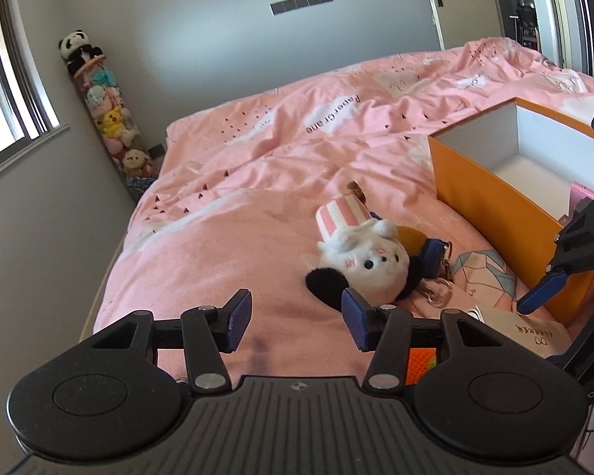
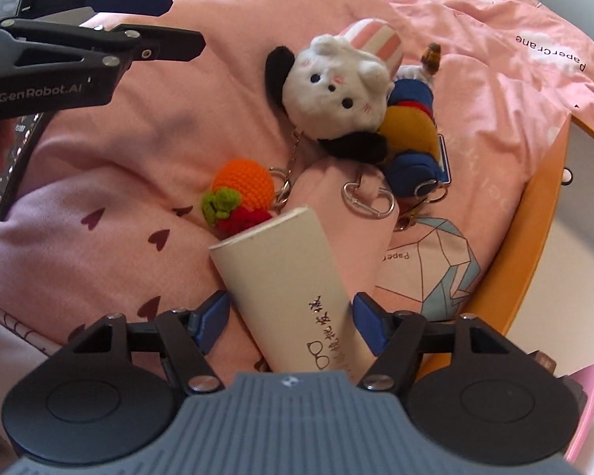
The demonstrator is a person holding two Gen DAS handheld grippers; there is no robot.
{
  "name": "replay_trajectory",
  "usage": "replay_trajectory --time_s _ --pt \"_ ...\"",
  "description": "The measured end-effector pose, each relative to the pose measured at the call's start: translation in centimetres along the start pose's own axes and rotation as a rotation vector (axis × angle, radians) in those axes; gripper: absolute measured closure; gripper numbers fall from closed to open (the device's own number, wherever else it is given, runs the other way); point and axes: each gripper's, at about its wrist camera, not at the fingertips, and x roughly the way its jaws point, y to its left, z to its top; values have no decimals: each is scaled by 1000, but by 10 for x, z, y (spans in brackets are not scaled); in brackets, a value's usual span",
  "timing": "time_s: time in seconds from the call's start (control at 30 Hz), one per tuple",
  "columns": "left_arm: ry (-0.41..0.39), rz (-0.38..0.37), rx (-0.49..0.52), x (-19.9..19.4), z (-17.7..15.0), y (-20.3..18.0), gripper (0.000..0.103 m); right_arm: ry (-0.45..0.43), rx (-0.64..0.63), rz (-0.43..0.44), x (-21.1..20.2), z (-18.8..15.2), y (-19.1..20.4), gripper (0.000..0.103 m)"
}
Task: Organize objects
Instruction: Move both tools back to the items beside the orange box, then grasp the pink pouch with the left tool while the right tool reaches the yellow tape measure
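Observation:
A white plush cat keychain (image 1: 364, 261) (image 2: 336, 83) with a pink-striped hat lies on the pink bedspread, over a yellow-and-blue plush (image 2: 412, 138). An orange crochet fruit charm (image 2: 241, 186) lies beside them. My left gripper (image 1: 295, 322) is open and empty, just short of the plush; it also shows in the right wrist view (image 2: 178, 23). My right gripper (image 2: 291, 322) has its fingers on both sides of a white rectangular box (image 2: 293, 289) with printed characters; the box shows in the left wrist view (image 1: 530, 332). An open orange box (image 1: 507, 166) with a white inside stands to the right.
A pink item (image 1: 582, 194) lies inside the orange box. A phone (image 2: 8, 162) is at the left edge. A clear tube of stuffed toys (image 1: 107, 118) leans in the room corner by the window. The bedspread (image 1: 297, 138) stretches toward the wall and door.

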Motion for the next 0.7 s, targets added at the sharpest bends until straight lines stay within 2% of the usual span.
replay_trajectory --time_s 0.13,0.23,0.37,0.57,0.7 --pt "46 -34 9 5 -1 -7 43 -13 2 -64 2 0 0 33" --pt "87 -88 -16 8 -1 -11 43 -44 13 -156 -3 3 -7 36" --pt "151 -172 -20 14 -3 -23 43 -32 15 -271 -1 4 -16 60" --pt "244 -225 43 31 -9 -46 40 -47 15 -277 2 6 -23 70" --pt "301 -237 -4 44 -10 -52 37 -56 29 -259 2 6 -24 71"
